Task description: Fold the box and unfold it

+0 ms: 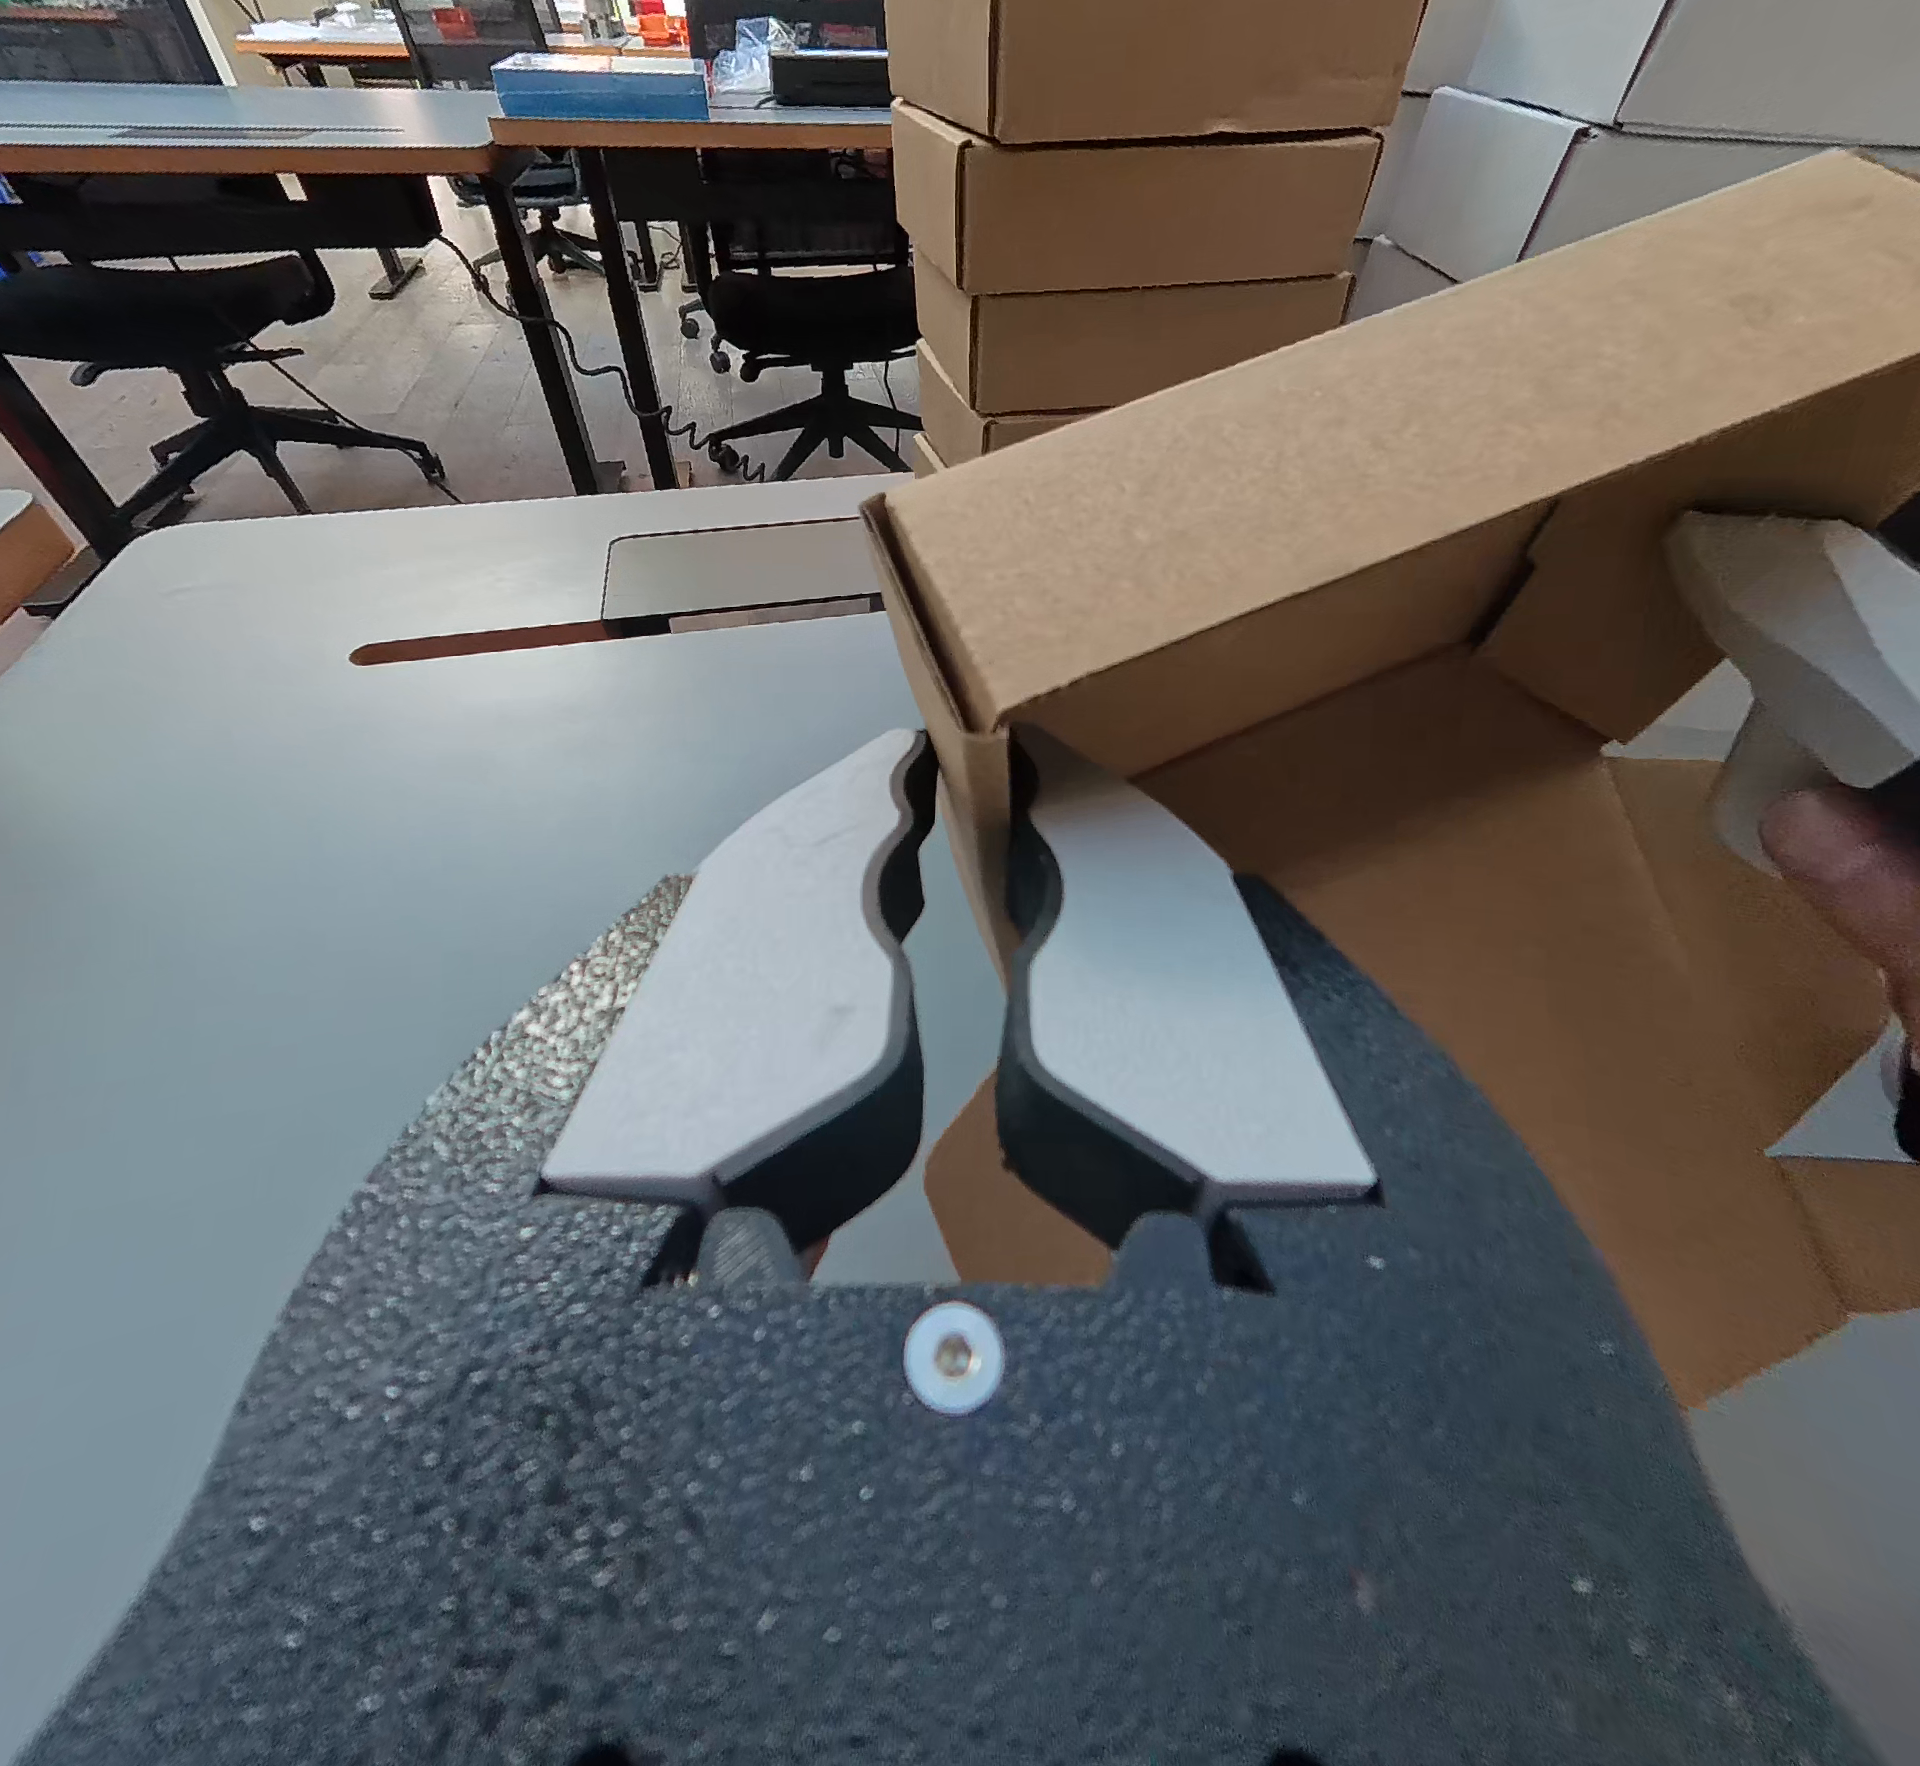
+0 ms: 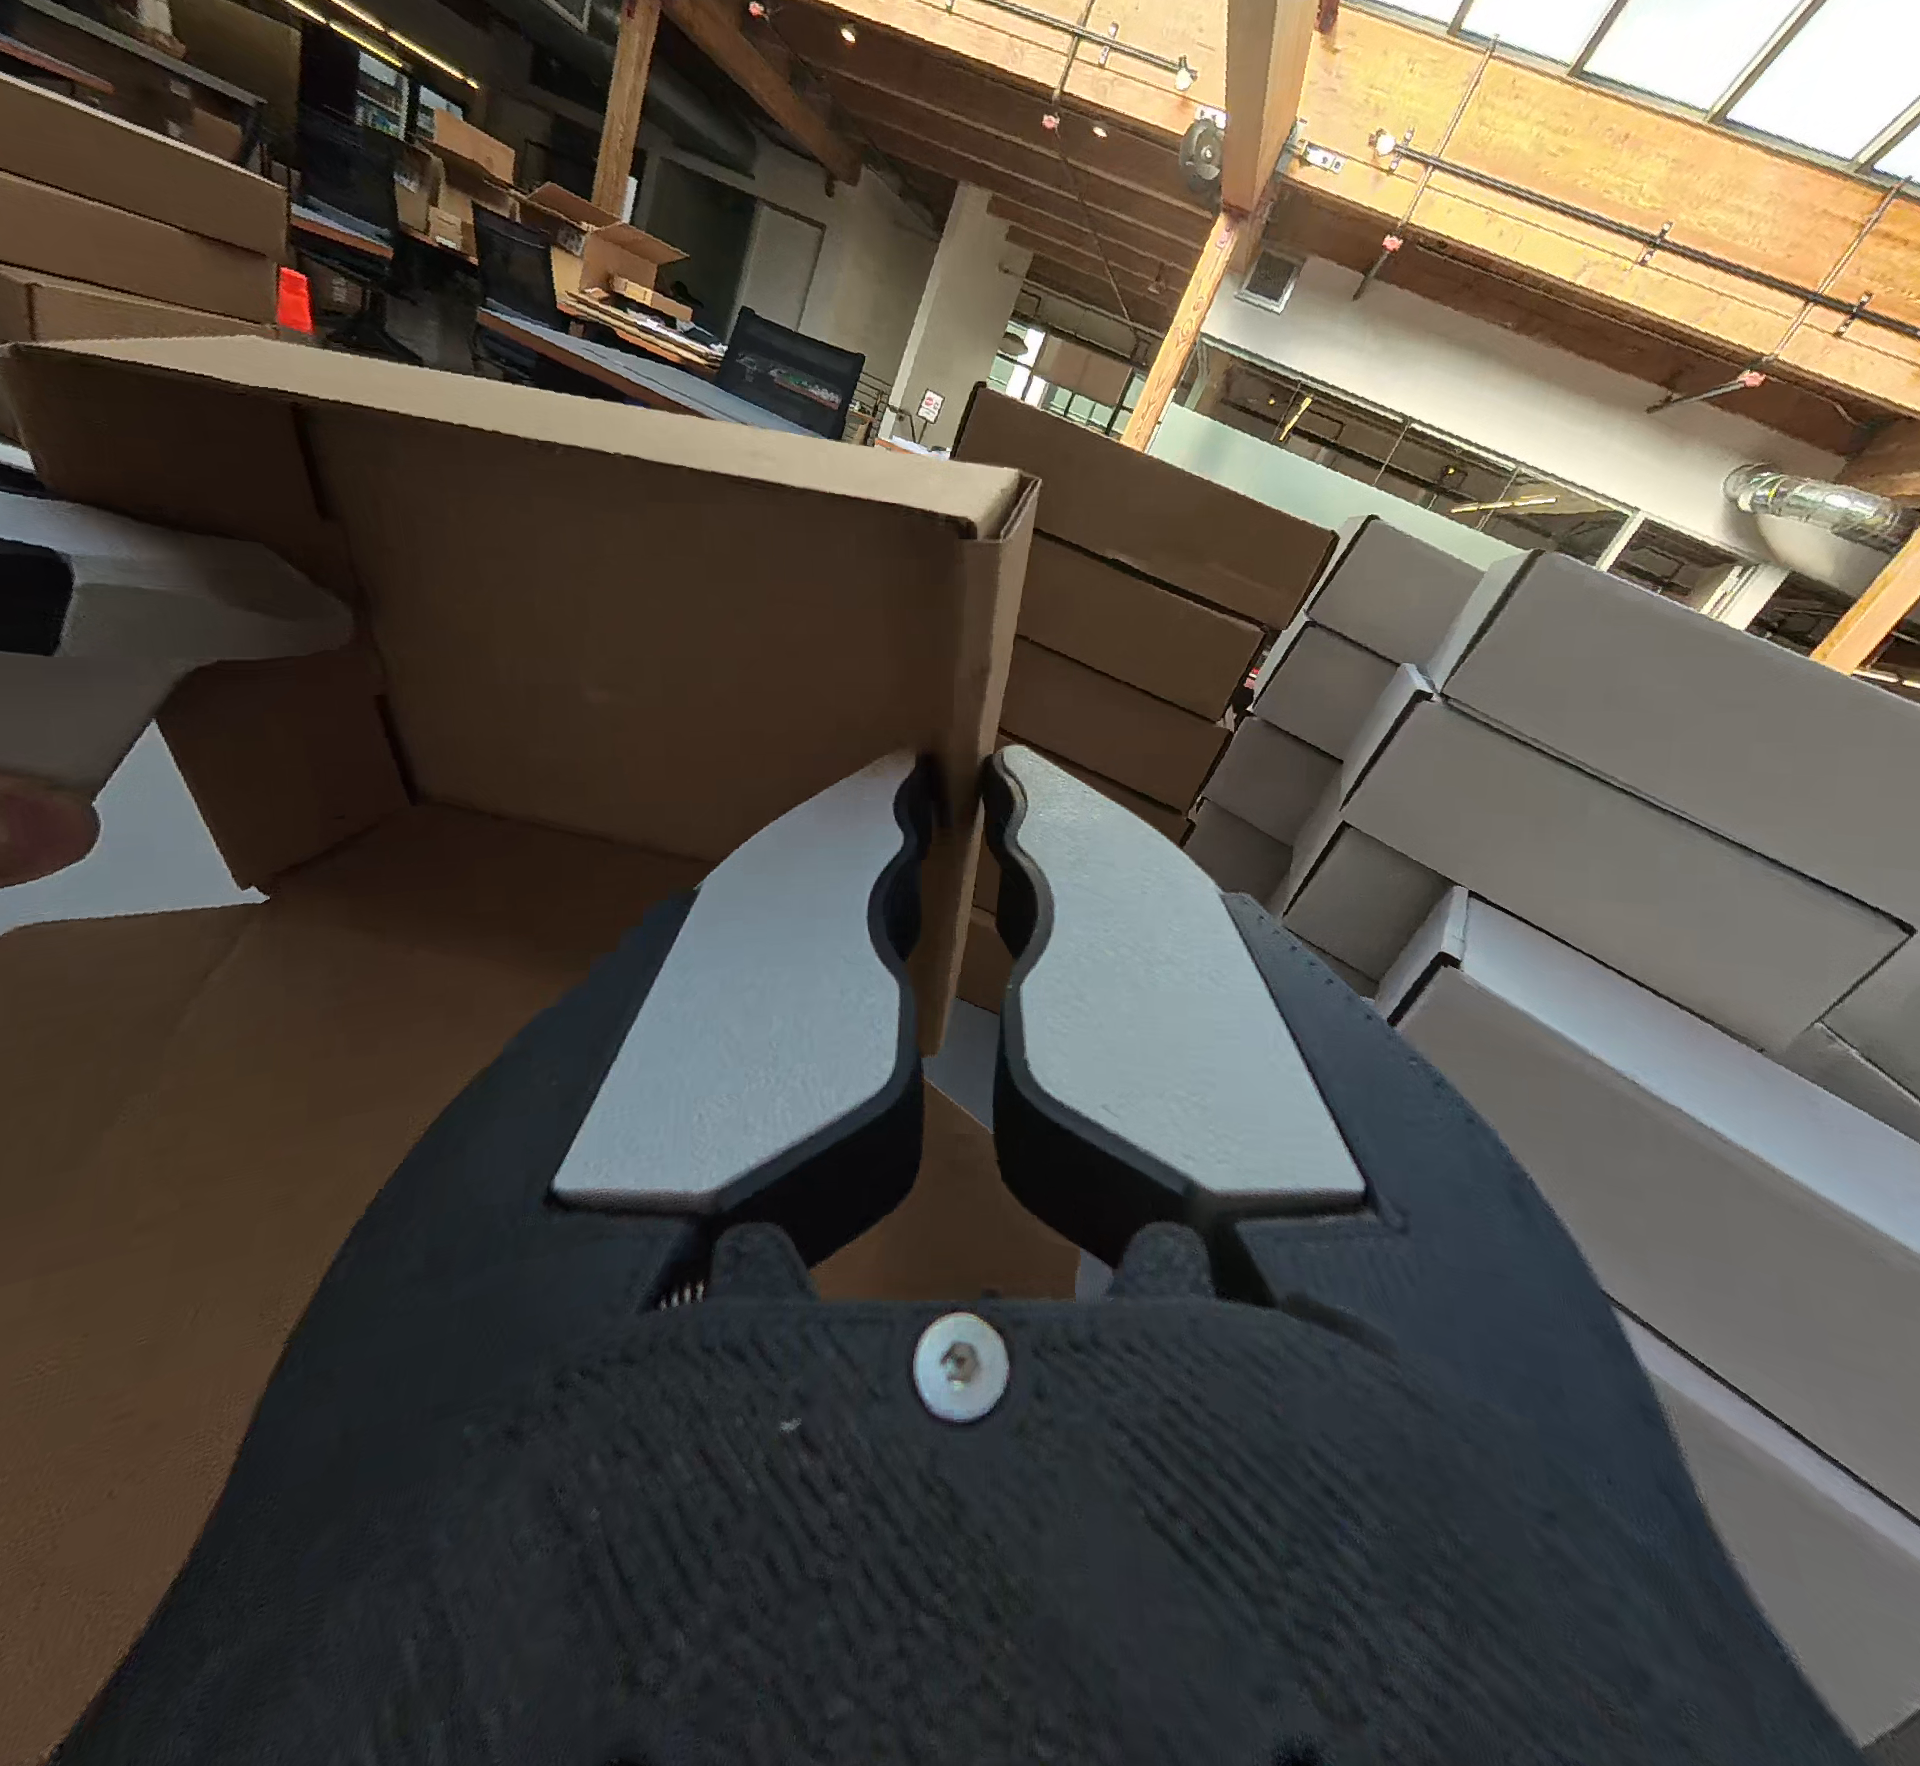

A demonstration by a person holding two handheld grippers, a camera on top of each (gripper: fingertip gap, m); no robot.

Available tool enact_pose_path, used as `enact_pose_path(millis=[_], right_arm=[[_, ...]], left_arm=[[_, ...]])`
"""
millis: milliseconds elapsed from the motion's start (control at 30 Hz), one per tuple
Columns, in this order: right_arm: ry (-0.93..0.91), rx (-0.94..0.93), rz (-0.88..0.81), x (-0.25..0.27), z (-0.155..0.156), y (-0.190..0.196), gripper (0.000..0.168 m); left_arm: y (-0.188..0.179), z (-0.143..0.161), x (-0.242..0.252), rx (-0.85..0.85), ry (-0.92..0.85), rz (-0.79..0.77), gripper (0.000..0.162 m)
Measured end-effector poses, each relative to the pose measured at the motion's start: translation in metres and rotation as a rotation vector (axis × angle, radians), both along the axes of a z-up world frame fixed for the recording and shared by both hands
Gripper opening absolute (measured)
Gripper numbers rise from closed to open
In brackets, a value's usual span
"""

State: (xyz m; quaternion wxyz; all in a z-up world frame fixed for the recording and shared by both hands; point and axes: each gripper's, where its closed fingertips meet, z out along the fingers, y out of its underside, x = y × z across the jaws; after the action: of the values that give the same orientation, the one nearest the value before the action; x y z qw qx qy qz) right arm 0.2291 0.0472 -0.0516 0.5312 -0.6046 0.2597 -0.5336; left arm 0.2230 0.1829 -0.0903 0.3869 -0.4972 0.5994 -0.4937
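Observation:
A brown cardboard box (image 1: pixel 1299 563) lies half-folded on the grey table (image 1: pixel 364 833), its rear wall raised and its flat bottom panel (image 1: pixel 1455 989) spread towards me. My left gripper (image 1: pixel 977 771) is shut on the box's left side wall. My right gripper (image 2: pixel 961 776) is shut on the box's right side wall (image 2: pixel 961 677). In the left wrist view the right gripper's white fingers (image 1: pixel 1787 636) show at the box's far end, with a person's finger below. In the right wrist view the left gripper (image 2: pixel 156 615) shows at the left edge.
A stack of folded brown boxes (image 1: pixel 1132 189) stands behind the box, with white boxes (image 1: pixel 1662 54) piled to the right. The right wrist view shows the white boxes (image 2: pixel 1662 833) close on the right. Desks and black office chairs (image 1: pixel 810 314) lie beyond the table edge.

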Motion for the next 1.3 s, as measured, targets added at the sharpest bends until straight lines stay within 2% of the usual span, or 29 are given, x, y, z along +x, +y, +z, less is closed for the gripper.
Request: enact_pose_path(millis=[233,300,400,600,767,967,1100,1200,1300], right_arm=[[-0.074,-0.069,-0.055,0.001,0.000,0.003,0.023],[-0.067,-0.030,-0.092,0.005,0.002,0.000,0.027],[-0.042,0.038,-0.113,0.007,0.003,-0.005,0.017],[-0.046,0.029,-0.182,0.008,0.002,-0.012,0.006],[-0.108,0.032,-0.265,0.010,0.014,-0.008,0.005],[-0.169,0.068,-0.237,0.012,0.020,0.004,0.006],[-0.224,0.095,-0.231,0.009,0.030,0.010,0.005],[-0.262,0.077,-0.249,0.010,0.045,0.012,0.005],[-0.256,0.100,-0.307,0.023,0.052,0.015,0.006]], left_arm=[[-0.002,0.003,0.002,-0.003,-0.006,0.011,0.011],[-0.008,0.002,0.002,-0.003,-0.004,0.007,0.011],[-0.008,0.001,0.003,-0.007,-0.005,0.031,0.010],[-0.010,-0.002,0.006,-0.025,0.008,0.039,0.010],[-0.006,0.006,0.012,-0.128,-0.034,0.074,0.009],[0.007,0.019,0.019,-0.145,-0.167,0.101,0.008],[0.014,0.032,0.028,-0.219,-0.221,0.104,0.008],[0.018,0.045,0.030,-0.183,-0.276,0.131,0.006],[0.024,0.055,0.040,-0.177,-0.328,0.225,0.006]])
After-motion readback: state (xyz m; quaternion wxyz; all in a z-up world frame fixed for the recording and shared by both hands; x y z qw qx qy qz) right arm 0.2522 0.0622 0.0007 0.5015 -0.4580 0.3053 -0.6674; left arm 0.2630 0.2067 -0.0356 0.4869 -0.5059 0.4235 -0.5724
